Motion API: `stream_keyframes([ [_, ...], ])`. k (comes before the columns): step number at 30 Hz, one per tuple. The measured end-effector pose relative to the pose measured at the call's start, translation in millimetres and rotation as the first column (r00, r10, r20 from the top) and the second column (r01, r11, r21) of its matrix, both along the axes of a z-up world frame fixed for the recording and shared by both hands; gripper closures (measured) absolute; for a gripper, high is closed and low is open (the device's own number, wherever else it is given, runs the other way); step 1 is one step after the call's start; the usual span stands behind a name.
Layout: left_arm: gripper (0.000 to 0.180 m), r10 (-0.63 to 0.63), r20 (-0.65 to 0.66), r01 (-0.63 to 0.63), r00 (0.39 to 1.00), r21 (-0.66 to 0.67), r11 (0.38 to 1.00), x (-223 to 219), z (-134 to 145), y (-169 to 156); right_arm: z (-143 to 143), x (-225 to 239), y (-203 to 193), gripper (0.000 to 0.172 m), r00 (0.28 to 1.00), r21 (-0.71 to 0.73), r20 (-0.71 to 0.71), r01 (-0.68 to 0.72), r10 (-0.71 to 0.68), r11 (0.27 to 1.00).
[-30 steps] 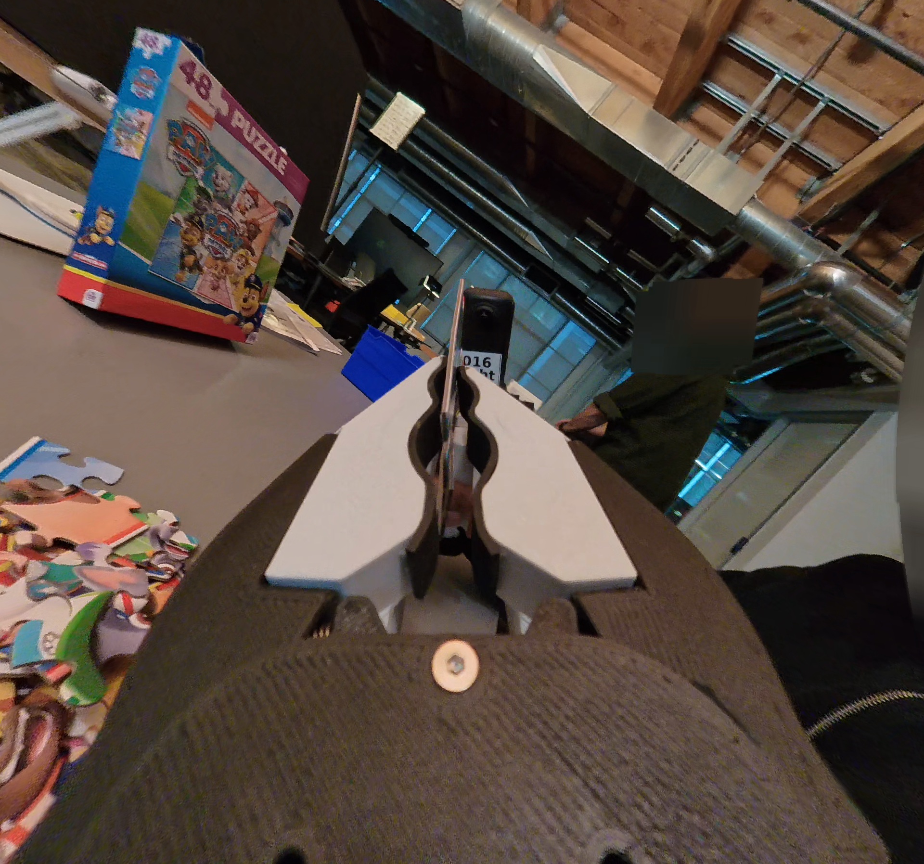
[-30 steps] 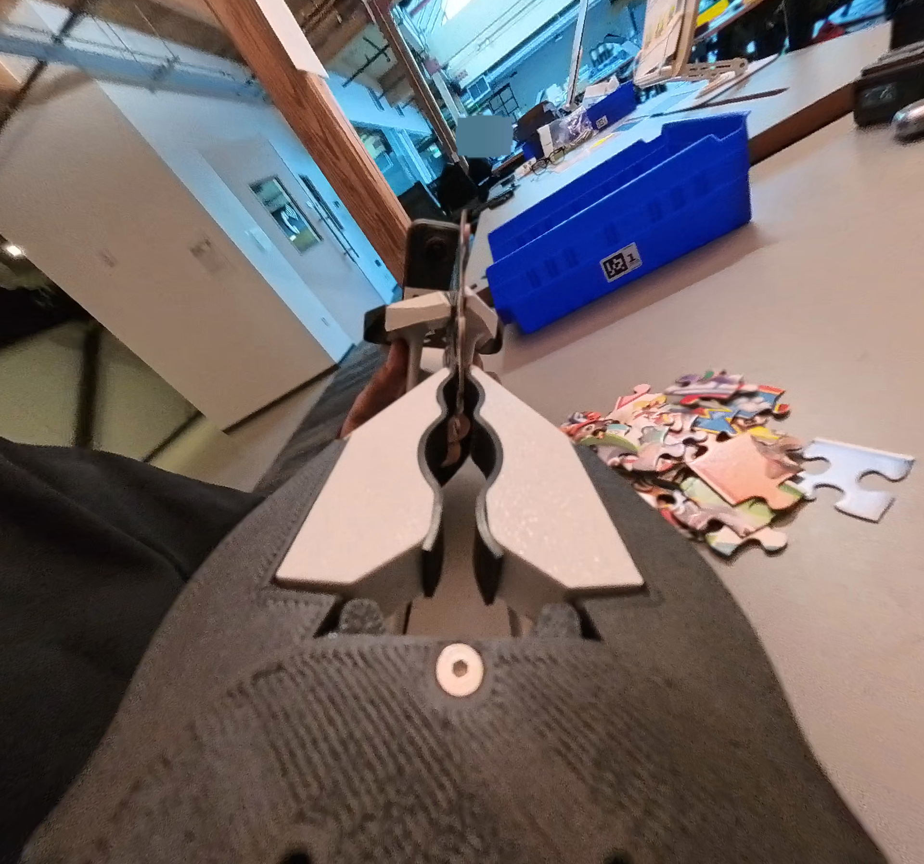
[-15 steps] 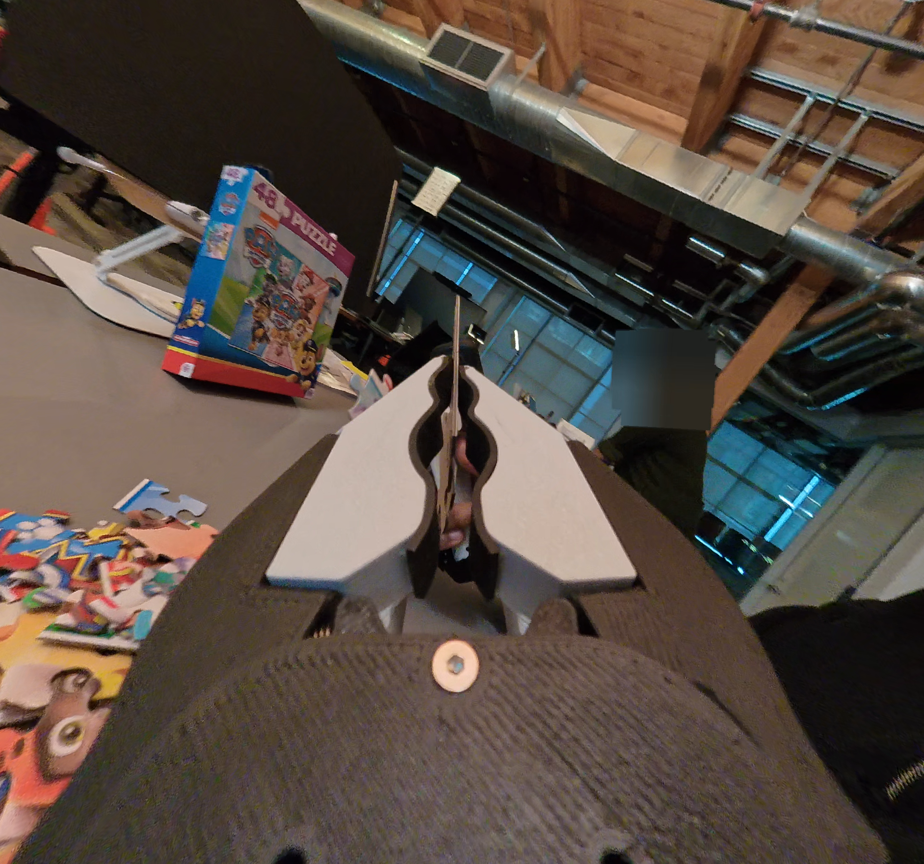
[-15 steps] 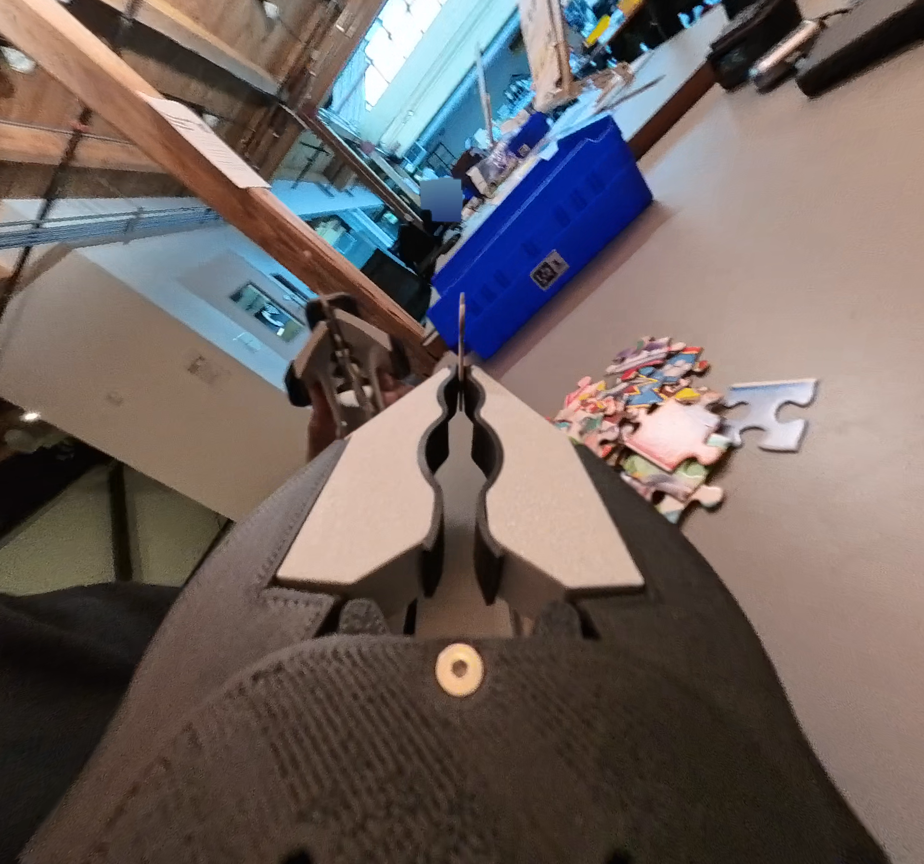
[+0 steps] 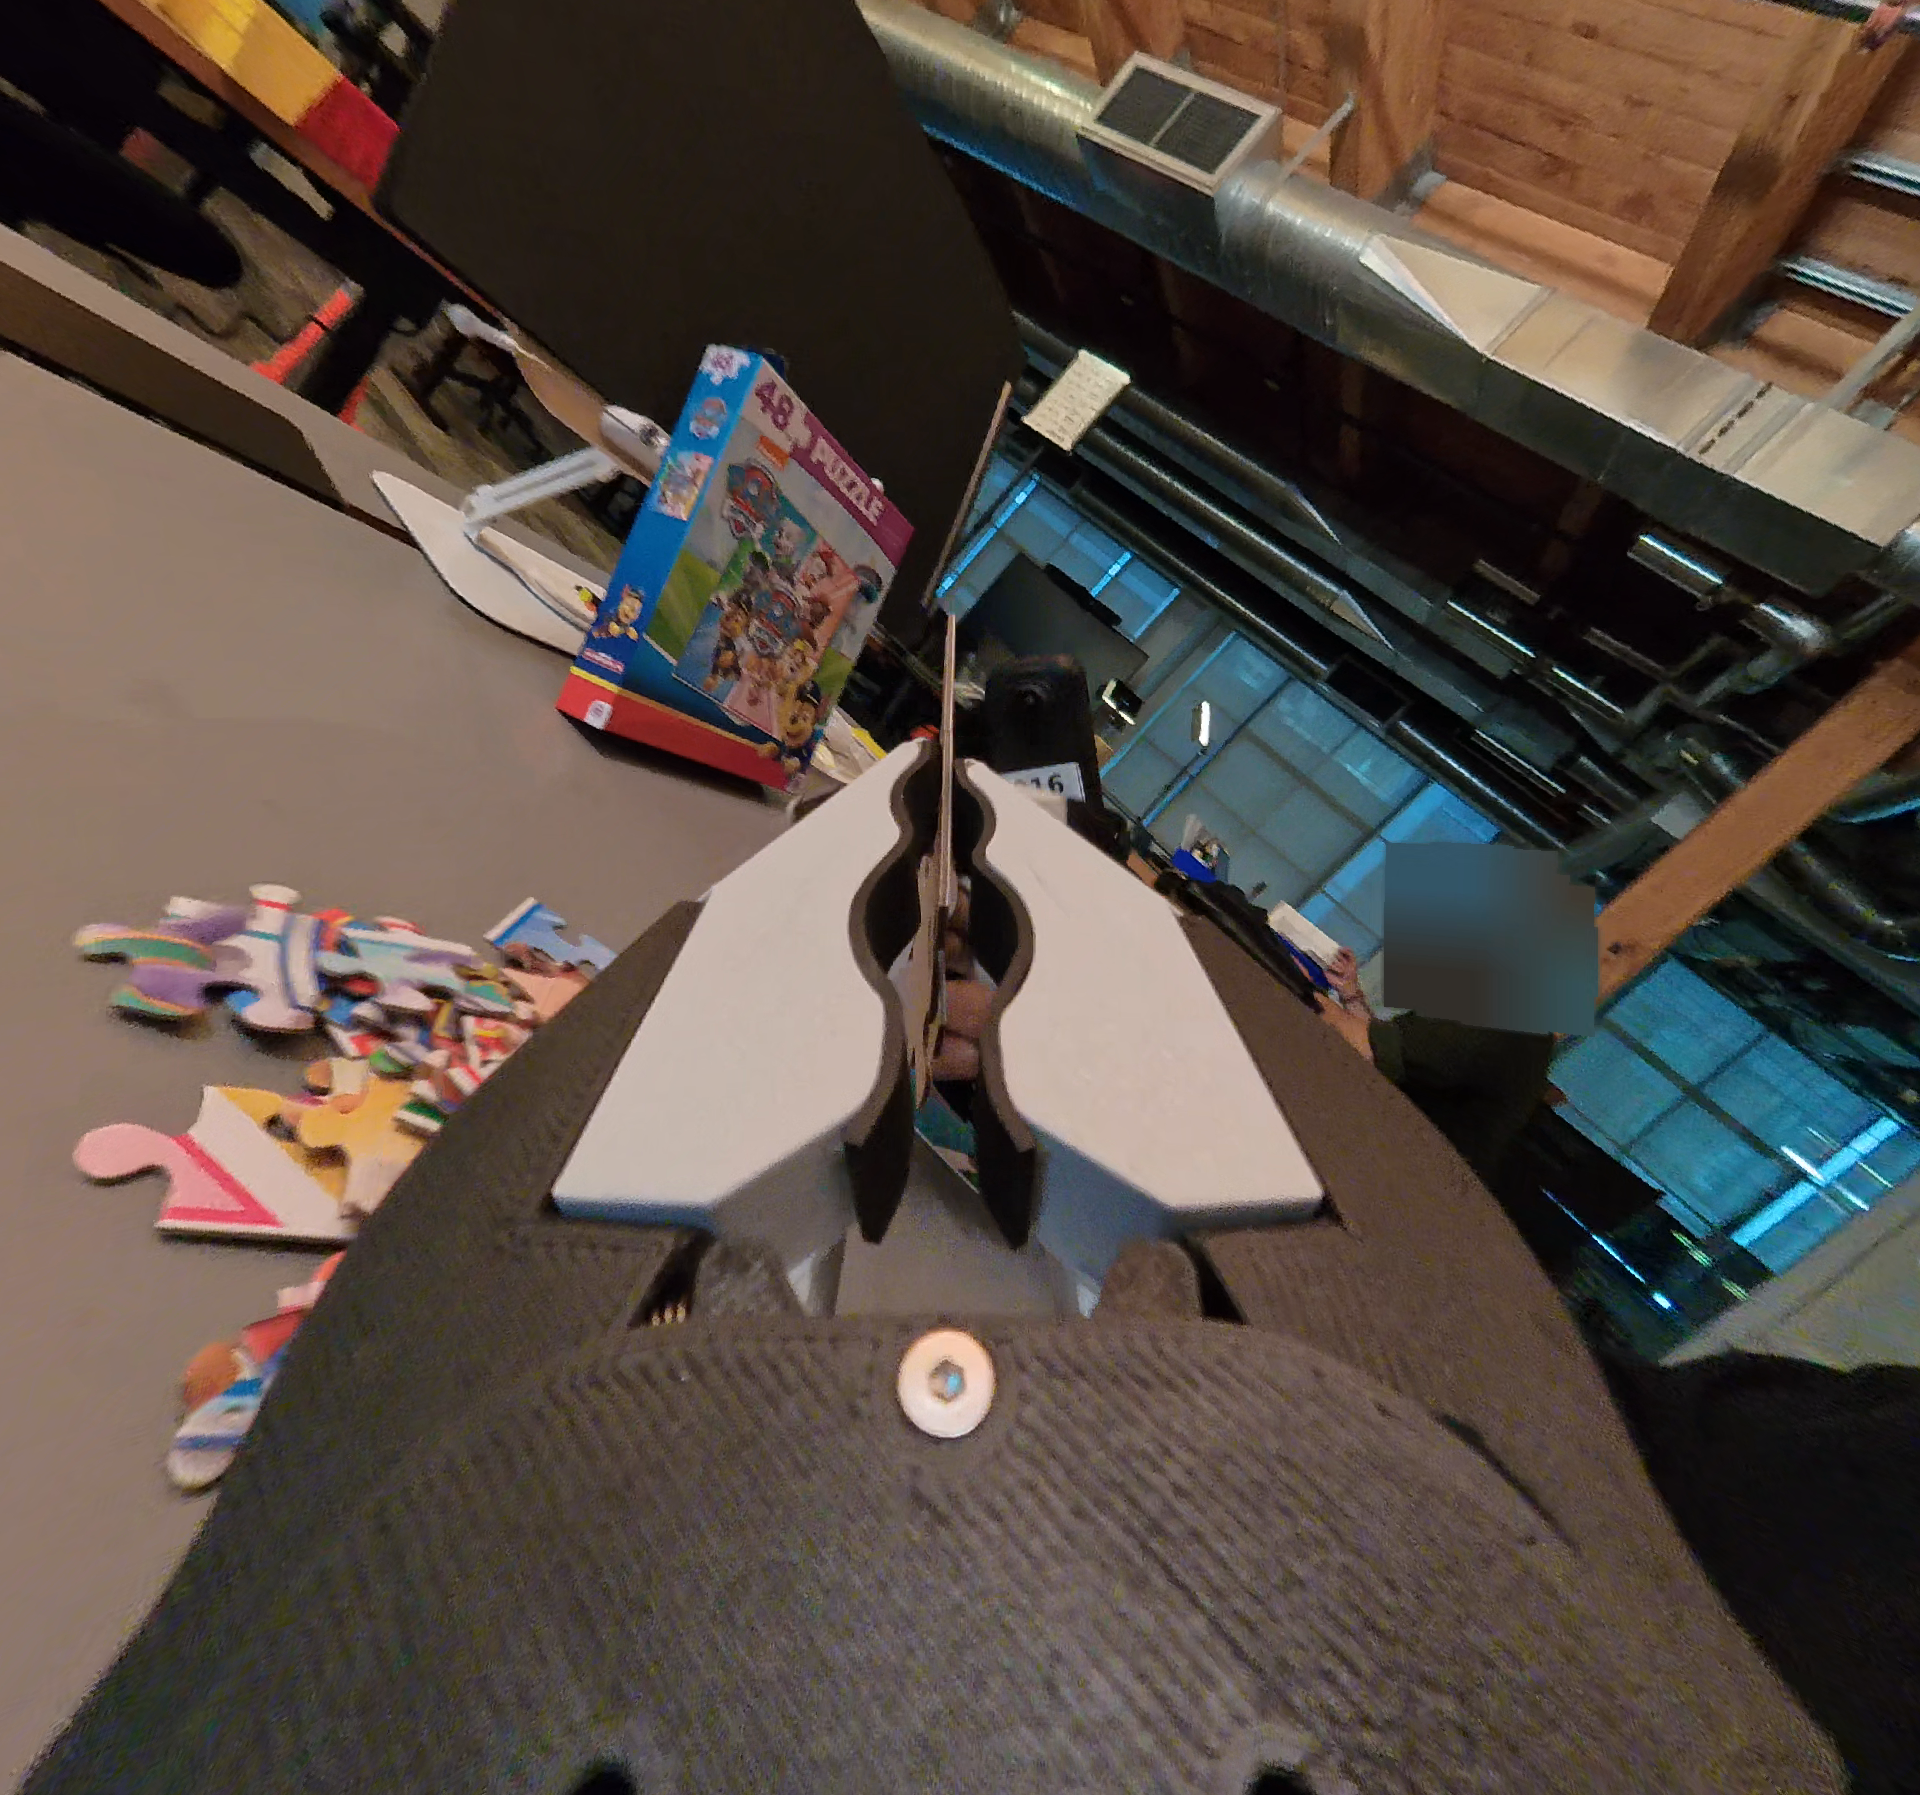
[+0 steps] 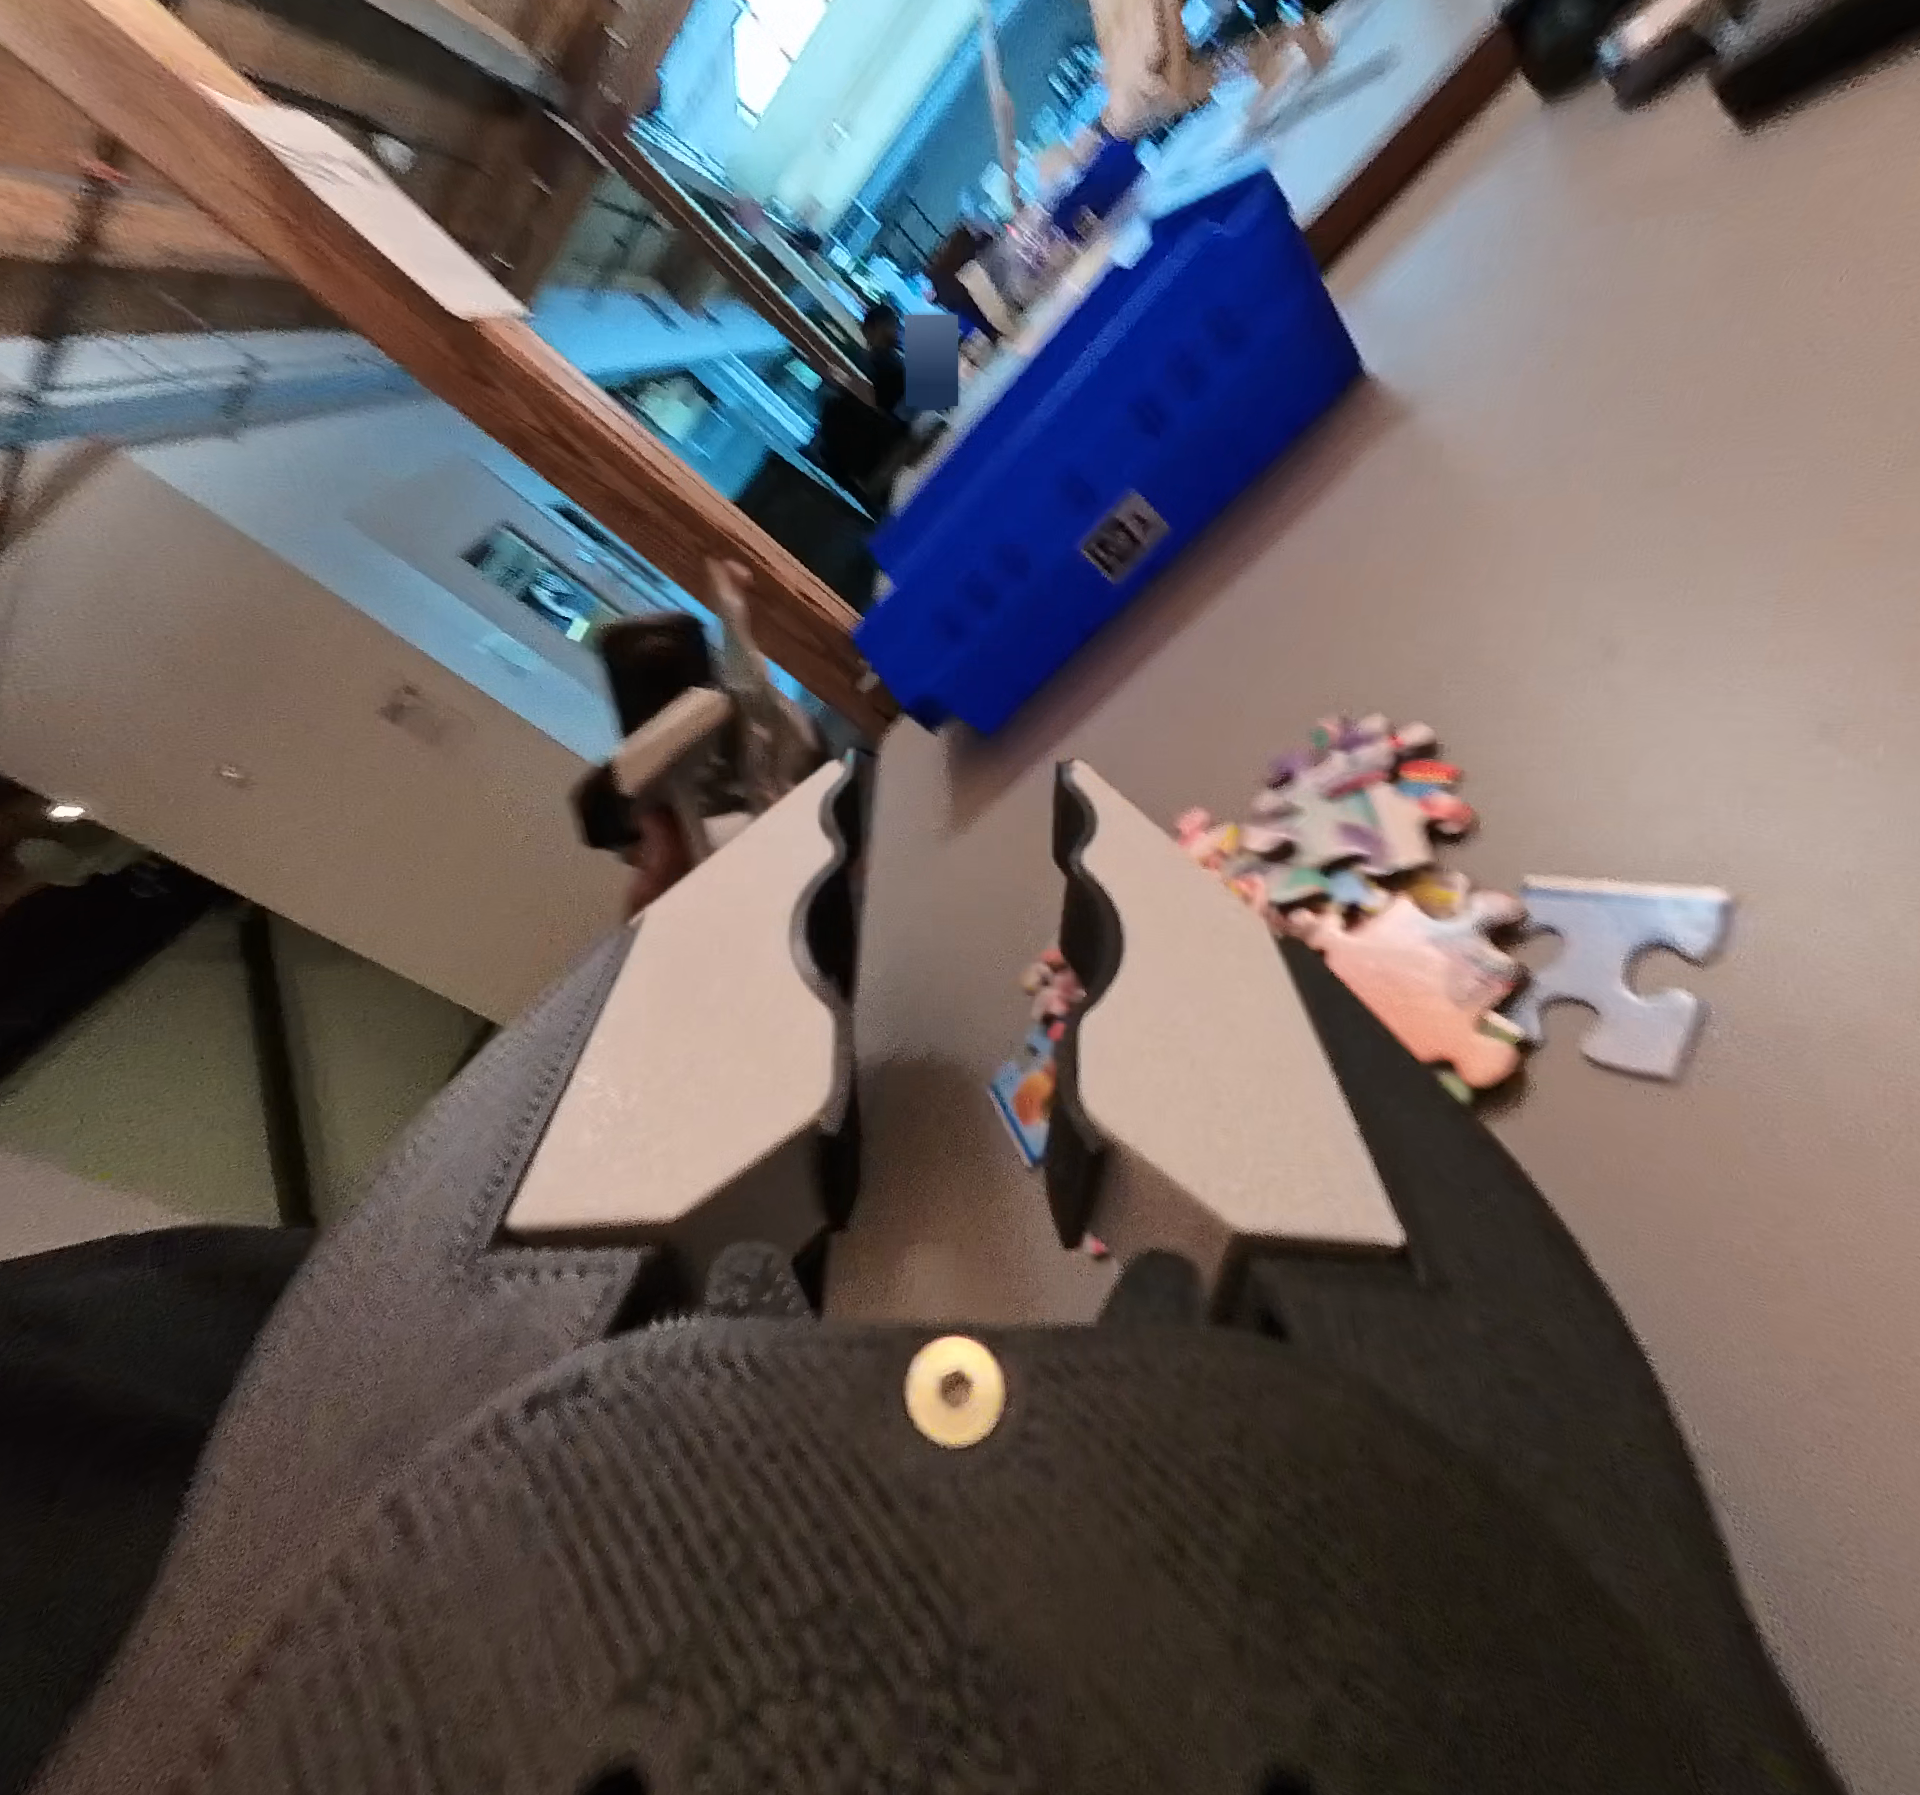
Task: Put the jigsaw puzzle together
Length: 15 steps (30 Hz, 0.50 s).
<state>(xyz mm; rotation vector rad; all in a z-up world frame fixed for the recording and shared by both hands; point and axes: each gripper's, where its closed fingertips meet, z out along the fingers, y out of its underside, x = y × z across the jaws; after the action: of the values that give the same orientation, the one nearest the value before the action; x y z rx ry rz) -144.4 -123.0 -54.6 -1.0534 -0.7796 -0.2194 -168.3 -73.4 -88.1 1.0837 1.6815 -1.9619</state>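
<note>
Seen edge-on in the left wrist view: a thin jigsaw piece (image 5: 948, 706), clamped upright between the pads of the left gripper (image 5: 943, 771), its flat faces pressed from both sides and its long axis running forward and up past the fingertips. Raised clear of the grey table (image 5: 260, 706), well above the loose heap of coloured puzzle pieces (image 5: 343, 976) lying near and to the left of that gripper. Farther off, standing on the same table, a bright puzzle box (image 5: 743, 571); beyond it a white stand (image 5: 499, 540) and a dark panel (image 5: 665, 187).

Across in the right wrist view: the right gripper (image 6: 958, 789) spread wide, nothing between its pads, only bare tabletop (image 6: 1558, 498) showing through the gap. Tilted over the table, with the same pile of pieces (image 6: 1361, 872) just right of its fingers (image 6: 1101, 872), a pale blue piece (image 6: 1621, 966) lying apart at the far right edge of the heap, and one small piece (image 6: 1029, 1091) visible low between the fingers, on the surface beneath. Blue bin (image 6: 1112, 488) farther back. Left gripper visible there too, blurred, up and to the left (image 6: 665, 737), so the held piece lies left of the empty right-hand tool while the heap lies to its right, nearer the right gripper than the left.
</note>
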Motion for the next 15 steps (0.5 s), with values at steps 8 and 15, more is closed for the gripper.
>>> stream_keyframes([
  [8, 0.180, -0.222, 0.010, 0.222, 0.975, -0.016, 0.975, 21.4, -3.8, 43.3, 34.4, 34.6, -4.7, 0.147, 0.980, -0.129, -0.066, -0.195, 0.187, 0.972],
  [15, 0.180, -0.250, 0.035, 0.249, 0.968, 0.026, 0.968, 21.7, -4.1, 42.4, 48.3, 24.9, 15.1, 0.172, 0.989, -0.169, -0.118, -0.106, 0.087, 0.980],
])
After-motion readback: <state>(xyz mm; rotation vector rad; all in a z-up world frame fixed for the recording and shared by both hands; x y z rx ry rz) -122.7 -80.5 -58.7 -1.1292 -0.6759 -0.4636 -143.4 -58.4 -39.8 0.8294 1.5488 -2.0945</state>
